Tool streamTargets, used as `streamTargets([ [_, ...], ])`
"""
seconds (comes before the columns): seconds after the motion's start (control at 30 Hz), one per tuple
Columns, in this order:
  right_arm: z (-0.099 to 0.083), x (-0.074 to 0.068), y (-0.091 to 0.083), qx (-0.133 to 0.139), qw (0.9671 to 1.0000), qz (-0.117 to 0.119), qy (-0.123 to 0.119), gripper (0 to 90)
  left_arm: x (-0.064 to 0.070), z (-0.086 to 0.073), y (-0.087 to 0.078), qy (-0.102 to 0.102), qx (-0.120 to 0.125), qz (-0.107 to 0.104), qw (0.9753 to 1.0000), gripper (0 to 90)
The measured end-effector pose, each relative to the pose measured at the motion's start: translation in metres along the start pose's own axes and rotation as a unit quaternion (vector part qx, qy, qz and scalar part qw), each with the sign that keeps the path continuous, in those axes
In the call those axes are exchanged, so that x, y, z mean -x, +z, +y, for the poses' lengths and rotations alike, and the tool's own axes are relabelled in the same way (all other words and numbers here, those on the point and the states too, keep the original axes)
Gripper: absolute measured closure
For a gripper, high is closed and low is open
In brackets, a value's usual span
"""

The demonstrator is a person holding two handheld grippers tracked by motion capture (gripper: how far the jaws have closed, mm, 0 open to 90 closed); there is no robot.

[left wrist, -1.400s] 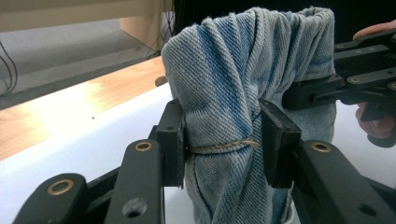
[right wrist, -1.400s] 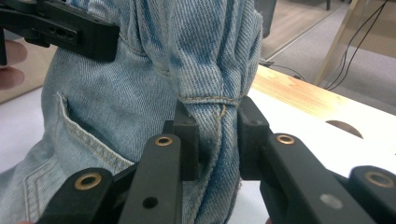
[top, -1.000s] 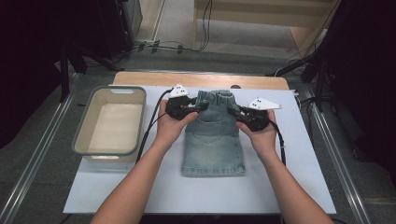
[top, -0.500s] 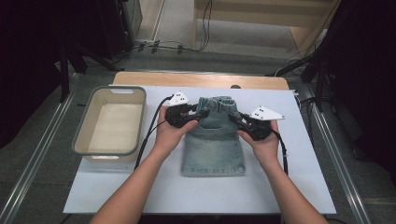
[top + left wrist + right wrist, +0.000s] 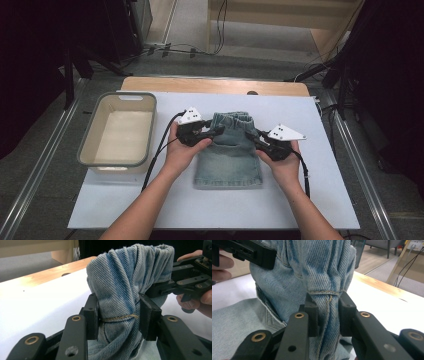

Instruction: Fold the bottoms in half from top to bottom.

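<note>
Both grippers are pinching the denim garment (image 5: 227, 152) lying at the white mat's (image 5: 320, 190) centre: the left gripper (image 5: 216, 131) is clamping bunched fabric at its ten o'clock corner. The right gripper (image 5: 251, 136) is squeezing a seam at two o'clock, with the waistband lifting between them.

jeans (image 5: 229, 152): 1, centre | bin (image 5: 118, 131): 1, at 9 o'clock | mat (image 5: 320, 200): 1 | grippers: 2, left (image 5: 216, 131) at 10 o'clock of jeans, right (image 5: 251, 136) at 2 o'clock | hands: 2
</note>
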State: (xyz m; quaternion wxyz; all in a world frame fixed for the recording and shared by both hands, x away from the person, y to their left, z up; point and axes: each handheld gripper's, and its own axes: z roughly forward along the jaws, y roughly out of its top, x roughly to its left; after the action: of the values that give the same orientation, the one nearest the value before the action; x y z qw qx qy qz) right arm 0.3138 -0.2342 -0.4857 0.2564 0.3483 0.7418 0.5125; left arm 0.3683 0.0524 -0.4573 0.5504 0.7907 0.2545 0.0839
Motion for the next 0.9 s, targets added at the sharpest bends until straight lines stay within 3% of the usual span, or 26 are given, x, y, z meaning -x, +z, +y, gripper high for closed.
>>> streamTargets([
  [0.63, -0.021, -0.019, -0.011, -0.016, 0.9996, 0.003, -0.024, 69.7, 0.016, -0.022, -0.011, 0.001, -0.015, -0.019, 0.9997, 52.1],
  [0.9, -0.026, -0.024, -0.015, -0.029, 0.9991, 0.008, -0.031, 65.9, 0.019, -0.031, -0.015, -0.006, -0.025, -0.039, 0.9989, 48.0],
])
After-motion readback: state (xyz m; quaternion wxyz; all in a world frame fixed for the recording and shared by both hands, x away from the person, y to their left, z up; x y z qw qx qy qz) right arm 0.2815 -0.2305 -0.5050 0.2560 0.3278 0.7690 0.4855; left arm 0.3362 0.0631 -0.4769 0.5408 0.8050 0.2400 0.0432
